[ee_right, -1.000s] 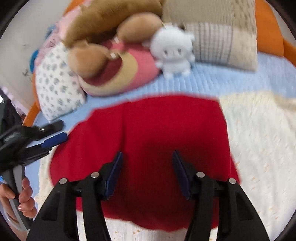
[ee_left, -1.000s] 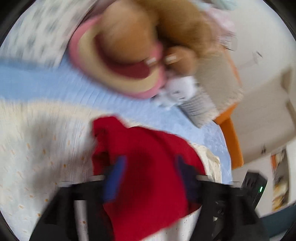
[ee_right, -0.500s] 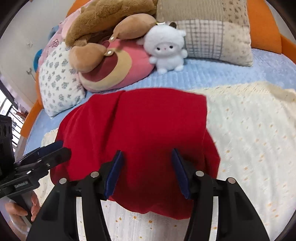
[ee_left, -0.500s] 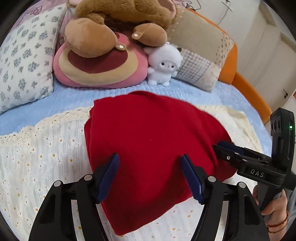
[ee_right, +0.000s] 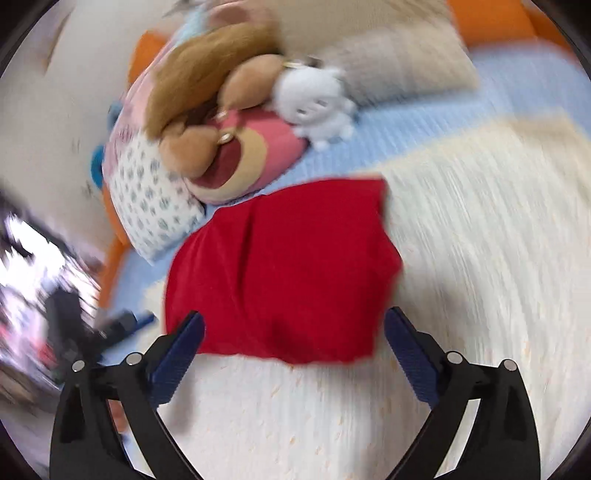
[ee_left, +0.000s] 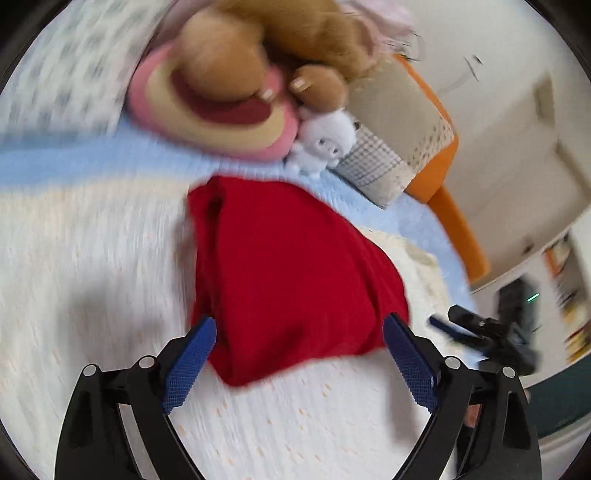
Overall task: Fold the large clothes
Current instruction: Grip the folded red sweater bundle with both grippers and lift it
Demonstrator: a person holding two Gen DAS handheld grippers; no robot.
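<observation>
Both grippers' fingers (ee_left: 190, 360) just spread wide, flanking the red garment's (ee_left: 295, 280) near edge.

We see a cream blanket (ee_left: 92, 280) with small orange flecks spread over a blue sheet (ee_left: 122, 158). At the head of the bed lies a pink cushion (ee_left: 229, 122) ringed in tan and maroon, with a brown plush (ee_left: 306, 33) draped over it. A white plush (ee_left: 325, 142) sits beside the cushion, touching a beige patchwork pillow (ee_left: 391, 125). A floral pillow (ee_right: 151, 199) leans at the cushion's other side. Behind the pillows runs an orange bed edge (ee_left: 450, 206), and beyond it a white wall (ee_left: 509, 122). Both views are blurred.
</observation>
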